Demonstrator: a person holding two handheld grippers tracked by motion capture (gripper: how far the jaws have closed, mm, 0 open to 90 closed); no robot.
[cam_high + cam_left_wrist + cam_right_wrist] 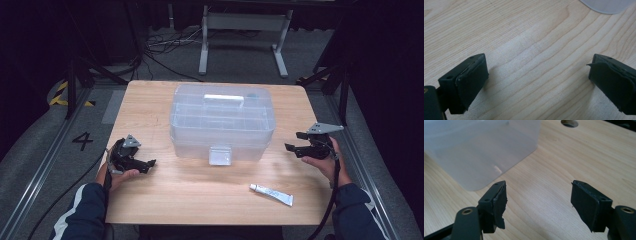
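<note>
I see a wooden table (pixel 150 200) with a clear plastic box (pixel 222 120) standing at its middle, lid down, a white handle (pixel 223 99) on top and a latch (pixel 220 155) on its near face. A small white tube (pixel 271 194) lies flat on the near right part of the table, well apart from the box. My left gripper (pixel 150 164) rests low at the near left, to the left of the box, its jaws spread with only bare wood between them; in the left gripper view (pixel 537 75) a corner of the box shows at the far edge. My right gripper (pixel 293 141) sits to the right of the box, jaws spread and empty; in the right gripper view (pixel 539 197) the box wall (pixel 481 152) stands just beyond the jaws, not touching.
</note>
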